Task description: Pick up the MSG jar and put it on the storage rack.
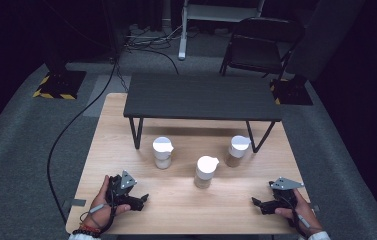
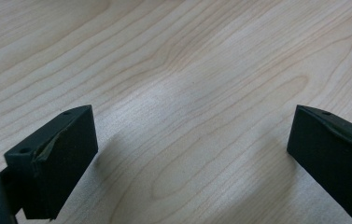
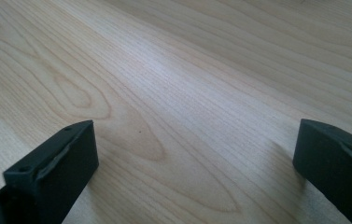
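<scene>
Three white-lidded jars of pale powder stand on the wooden table (image 1: 186, 200): a left jar (image 1: 162, 152), a middle jar (image 1: 205, 171) and a right jar (image 1: 237, 150). My left gripper (image 1: 143, 199) rests near the front left, held in a hand, jaws pointing right. My right gripper (image 1: 256, 202) rests near the front right, jaws pointing left. In the left gripper view the left gripper (image 2: 190, 158) is open over bare wood. In the right gripper view the right gripper (image 3: 194, 163) is open, nothing between its jaws.
A low dark shelf table (image 1: 202, 96) on black legs stands across the back of the wooden table, just behind the jars. A black folding chair (image 1: 258, 47) and cables (image 1: 76, 120) lie on the grey floor beyond.
</scene>
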### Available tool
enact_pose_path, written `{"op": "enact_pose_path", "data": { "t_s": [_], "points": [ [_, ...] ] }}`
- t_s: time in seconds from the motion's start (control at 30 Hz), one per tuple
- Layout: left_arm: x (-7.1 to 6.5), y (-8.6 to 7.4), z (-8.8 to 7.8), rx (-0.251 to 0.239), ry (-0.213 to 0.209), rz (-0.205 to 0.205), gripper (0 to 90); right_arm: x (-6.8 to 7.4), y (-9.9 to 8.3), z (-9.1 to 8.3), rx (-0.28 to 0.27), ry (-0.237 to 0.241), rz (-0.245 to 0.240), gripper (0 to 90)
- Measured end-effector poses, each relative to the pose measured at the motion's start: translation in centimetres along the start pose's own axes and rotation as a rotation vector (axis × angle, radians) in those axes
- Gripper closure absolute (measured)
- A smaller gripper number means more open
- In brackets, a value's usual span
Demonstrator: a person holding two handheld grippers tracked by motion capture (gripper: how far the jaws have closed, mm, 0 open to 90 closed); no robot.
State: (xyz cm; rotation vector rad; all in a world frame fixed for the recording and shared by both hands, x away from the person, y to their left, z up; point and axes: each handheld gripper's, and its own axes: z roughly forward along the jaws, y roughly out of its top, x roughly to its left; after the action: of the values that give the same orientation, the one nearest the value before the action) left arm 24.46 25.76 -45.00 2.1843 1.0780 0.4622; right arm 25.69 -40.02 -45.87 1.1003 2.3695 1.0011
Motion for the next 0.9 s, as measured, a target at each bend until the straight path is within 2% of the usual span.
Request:
{"op": "enact_pose_path", "data": {
  "t_s": [0.47,0.7,0.9],
  "points": [
    [-1.1,-0.1,-1.1,-0.073,0.048,-0.012,1.7,0.0,0.0,0.0,0.0,0.0,0.0,0.0],
    [-1.2,0.0,-1.5,-0.096,0.042,-0.009,1.7,0.0,0.0,0.0,0.0,0.002,-0.001,0.0],
    [-1.4,-0.2,-1.9,-0.122,0.052,-0.009,1.7,0.0,0.0,0.0,0.0,0.002,-0.001,0.0]
  ]
}}
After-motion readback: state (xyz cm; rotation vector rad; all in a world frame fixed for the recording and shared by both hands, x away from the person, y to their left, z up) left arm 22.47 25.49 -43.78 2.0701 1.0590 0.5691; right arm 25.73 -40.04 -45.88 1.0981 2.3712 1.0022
